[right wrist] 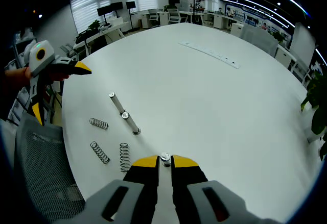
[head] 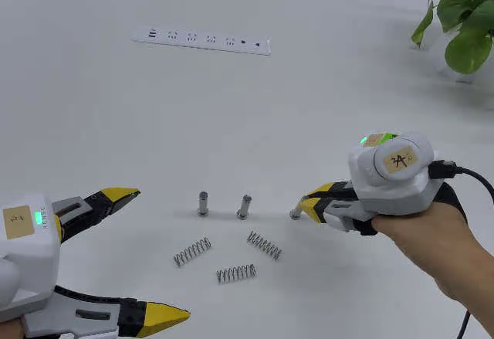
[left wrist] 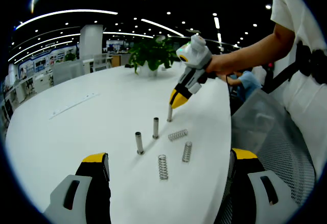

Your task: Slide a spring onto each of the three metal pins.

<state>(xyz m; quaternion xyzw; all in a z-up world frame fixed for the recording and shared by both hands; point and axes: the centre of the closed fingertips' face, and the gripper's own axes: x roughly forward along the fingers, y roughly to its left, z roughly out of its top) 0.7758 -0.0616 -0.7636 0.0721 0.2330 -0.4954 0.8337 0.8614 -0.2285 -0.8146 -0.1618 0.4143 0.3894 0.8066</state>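
Observation:
Three metal pins stand in a row on the white table: the left pin [head: 203, 202], the middle pin [head: 245, 206] and the right pin [head: 296, 213]. Three springs lie loose in front of them: the left spring [head: 191, 252], the right spring [head: 264, 245] and the near spring [head: 235, 273]. My right gripper [head: 310, 208] is shut on the right pin [right wrist: 165, 157] near its head. My left gripper [head: 147, 258] is wide open at the near left with nothing between its fingers. In the left gripper view the springs [left wrist: 178, 134] lie ahead of the left gripper [left wrist: 169, 156].
A white power strip [head: 202, 41] lies at the far side of the table. A potted plant [head: 461, 15] stands at the far right. The table edge [left wrist: 225, 132] and a mesh chair run along the near side.

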